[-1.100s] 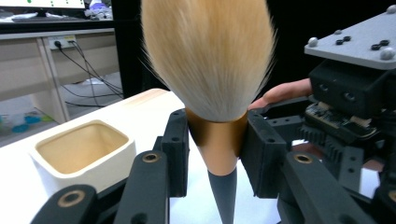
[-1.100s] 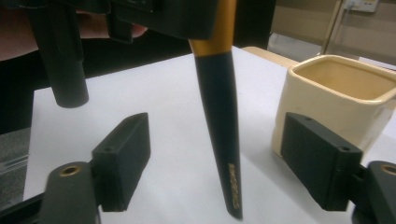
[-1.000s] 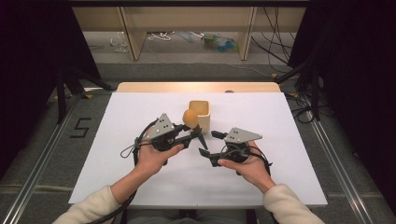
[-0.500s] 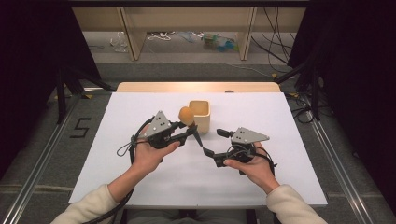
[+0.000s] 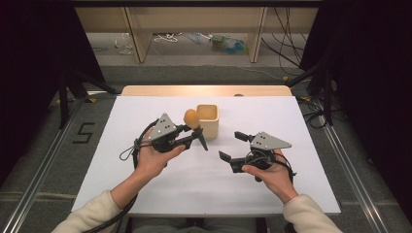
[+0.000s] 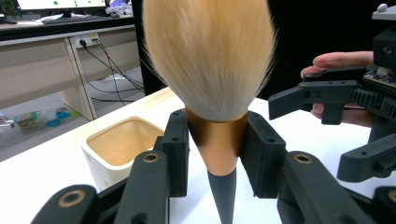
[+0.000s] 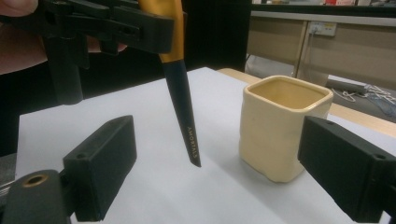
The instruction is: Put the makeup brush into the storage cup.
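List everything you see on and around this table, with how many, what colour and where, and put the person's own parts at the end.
Makeup brush: one, tan bristles, gold ferrule, black pointed handle; held bristles-up above the table, beside the cup, handle tip clear of the surface.
Cup: one, cream, square-sided, empty; standing upright on the sheet, toward the far middle.
White sheet: one, covering most of the table.
Table: one, light wood, edge showing beyond the sheet.
Shelving unit: one, pale wood, on the floor beyond the table, with cables around it.
Left claw: one, black, shut on the brush's ferrule.
Right claw: one, black, open, nothing between its jaws, which have just been opening.
Hands: two, one on each claw.
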A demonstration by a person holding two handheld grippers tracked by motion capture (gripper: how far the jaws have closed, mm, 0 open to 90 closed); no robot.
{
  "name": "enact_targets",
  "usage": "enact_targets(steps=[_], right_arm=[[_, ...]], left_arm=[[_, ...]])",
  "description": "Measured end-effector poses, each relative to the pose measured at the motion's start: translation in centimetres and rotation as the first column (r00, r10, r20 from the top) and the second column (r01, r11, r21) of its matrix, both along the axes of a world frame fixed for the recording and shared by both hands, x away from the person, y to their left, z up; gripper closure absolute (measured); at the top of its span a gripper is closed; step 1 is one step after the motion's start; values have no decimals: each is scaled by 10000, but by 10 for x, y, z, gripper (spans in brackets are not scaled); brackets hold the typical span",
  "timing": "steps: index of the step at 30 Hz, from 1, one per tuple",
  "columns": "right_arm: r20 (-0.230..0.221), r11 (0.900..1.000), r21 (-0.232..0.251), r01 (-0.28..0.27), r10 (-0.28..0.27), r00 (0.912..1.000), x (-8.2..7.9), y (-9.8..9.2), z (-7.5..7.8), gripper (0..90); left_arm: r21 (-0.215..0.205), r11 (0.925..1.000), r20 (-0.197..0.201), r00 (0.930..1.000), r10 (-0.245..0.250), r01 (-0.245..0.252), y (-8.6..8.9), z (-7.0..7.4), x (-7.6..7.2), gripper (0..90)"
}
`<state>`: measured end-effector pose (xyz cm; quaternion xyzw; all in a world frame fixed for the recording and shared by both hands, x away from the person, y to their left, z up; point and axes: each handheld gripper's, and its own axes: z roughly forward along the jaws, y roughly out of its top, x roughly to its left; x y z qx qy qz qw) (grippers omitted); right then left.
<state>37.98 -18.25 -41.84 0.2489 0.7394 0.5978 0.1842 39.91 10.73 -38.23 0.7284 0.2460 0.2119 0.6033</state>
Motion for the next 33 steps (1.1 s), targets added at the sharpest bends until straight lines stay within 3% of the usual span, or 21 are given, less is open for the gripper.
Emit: enact_targets(steps=[8, 9, 10, 15, 19, 22, 24, 28, 31, 33], right_arm=[[94, 9999, 64, 123, -123, 9999, -2, -6, 0, 113], [-70, 9998, -37, 181, -182, 9998, -4, -7, 1, 111], [148, 9998, 59, 207, -208, 9997, -4, -8, 0, 109], [82, 9995, -16, 326, -326, 9994, -6, -13, 0, 107], [229, 9992, 205, 352, -356, 9991, -7, -16, 0, 103], [128, 9989, 43, 469, -470, 9988, -9, -20, 0, 104], [175, 9987, 224, 447, -451, 9988, -9, -19, -1, 103], [151, 9988, 38, 488, -488, 9987, -11, -23, 0, 100], [273, 9983, 235, 529, -535, 9982, -11, -23, -1, 100], [79, 9982, 192, 559, -561, 9984, -13, -25, -1, 99]], left_arm=[[-43, 10000, -63, 10000, 65, -65, 3, 2, 1, 648], [-29, 10000, -58, 9999, 92, -92, 3, 2, 1, 648], [-21, 10000, -55, 9999, 97, -97, 3, 2, 1, 648], [-4, 9999, -80, 9999, 145, -145, 4, 3, 2, 648], [21, 9998, -115, 9997, 218, -218, 5, 3, 3, 648], [16, 9997, -132, 9996, 256, -256, 5, 4, 4, 648], [44, 9996, -126, 9996, 269, -268, 4, 5, 4, 648], [52, 9995, -117, 9994, 313, -312, 5, 7, 5, 648], [100, 9994, -93, 9994, 332, -331, 4, 8, 6, 648], [113, 9994, -88, 9994, 331, -330, 4, 8, 6, 648]])
